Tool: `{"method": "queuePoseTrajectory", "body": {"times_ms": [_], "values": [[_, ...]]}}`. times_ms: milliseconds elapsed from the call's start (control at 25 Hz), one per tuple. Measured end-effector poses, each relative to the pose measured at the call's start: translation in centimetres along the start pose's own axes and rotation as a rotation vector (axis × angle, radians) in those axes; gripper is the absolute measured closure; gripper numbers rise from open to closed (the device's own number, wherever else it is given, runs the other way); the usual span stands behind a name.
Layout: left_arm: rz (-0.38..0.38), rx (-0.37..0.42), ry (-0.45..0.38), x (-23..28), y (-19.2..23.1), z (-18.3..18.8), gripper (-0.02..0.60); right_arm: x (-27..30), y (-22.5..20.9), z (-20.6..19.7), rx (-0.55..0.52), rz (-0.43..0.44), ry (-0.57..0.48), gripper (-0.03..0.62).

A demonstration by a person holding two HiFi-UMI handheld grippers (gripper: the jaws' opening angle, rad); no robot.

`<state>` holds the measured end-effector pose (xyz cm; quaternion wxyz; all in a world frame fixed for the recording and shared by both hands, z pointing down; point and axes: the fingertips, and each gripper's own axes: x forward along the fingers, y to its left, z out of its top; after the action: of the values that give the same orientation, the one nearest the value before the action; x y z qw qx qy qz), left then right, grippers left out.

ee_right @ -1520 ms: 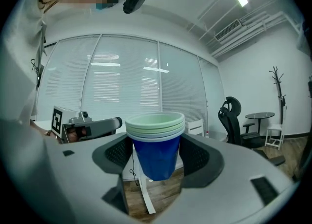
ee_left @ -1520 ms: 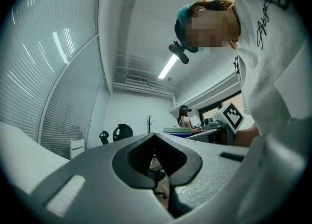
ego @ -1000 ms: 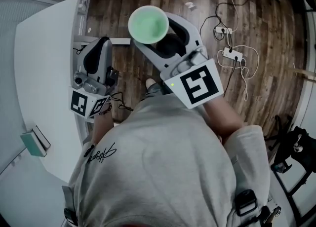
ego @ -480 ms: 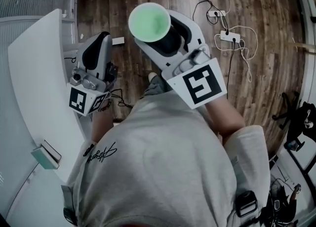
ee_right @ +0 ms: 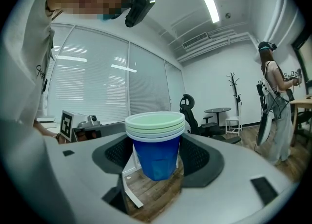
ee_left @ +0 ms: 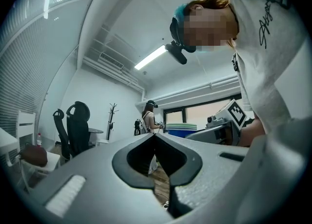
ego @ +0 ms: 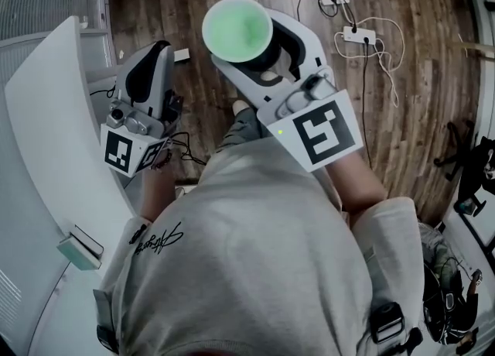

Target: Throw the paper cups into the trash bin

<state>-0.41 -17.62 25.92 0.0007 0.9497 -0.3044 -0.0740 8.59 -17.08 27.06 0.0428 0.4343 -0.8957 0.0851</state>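
Note:
A stack of paper cups [ego: 237, 29], pale green inside and blue outside [ee_right: 157, 145], is held upright above the wooden floor. My right gripper [ego: 255, 46] is shut on the stack, one jaw pressing each side of the blue wall [ee_right: 157, 162]. My left gripper [ego: 157, 54] hangs to the left of it, lower in the head view, with its tips touching and nothing between them [ee_left: 155, 138]. No trash bin shows in any view.
A white table [ego: 46, 114] runs along the left with a small teal box [ego: 80, 248] on its edge. Power strips and cables [ego: 360, 35] lie on the floor ahead. Another person [ee_right: 275, 106] and an office chair [ee_right: 191, 113] stand farther off.
The floor and table have slid through the head view as the person turns. The right gripper still holds the cups, now a little higher in view. The left gripper stays shut.

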Motion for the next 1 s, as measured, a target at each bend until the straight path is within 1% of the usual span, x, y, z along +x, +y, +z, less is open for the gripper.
{"method": "queuePoseTrajectory", "body": {"times_ms": [320, 480, 560, 640, 880, 1000], "values": [[-0.026, -0.03, 0.015, 1.2, -0.7, -2.5, 0.577, -0.7, -1.2, -2.8, -0.002, -0.009, 0.037, 0.301], [-0.018, -0.052, 0.024, 1.7, -0.5, -4.3, 0.577, -0.6, -2.2, -4.7, 0.014, -0.008, 0.065, 0.301], [-0.01, -0.064, 0.028, 2.1, -0.4, -5.2, 0.577, -0.4, -2.8, -5.5, 0.014, -0.004, 0.056, 0.301], [0.001, -0.076, 0.03, 2.3, -0.4, -6.1, 0.577, -0.1, -3.1, -6.3, 0.003, 0.01, 0.056, 0.301], [0.032, -0.109, 0.052, 2.1, -0.6, -9.0, 0.577, 0.6, -3.3, -9.2, 0.005, 0.071, 0.097, 0.301], [0.038, -0.115, 0.056, 1.9, -0.1, -10.4, 0.577, 1.3, -3.5, -11.0, -0.005, 0.085, 0.1, 0.303]]}}
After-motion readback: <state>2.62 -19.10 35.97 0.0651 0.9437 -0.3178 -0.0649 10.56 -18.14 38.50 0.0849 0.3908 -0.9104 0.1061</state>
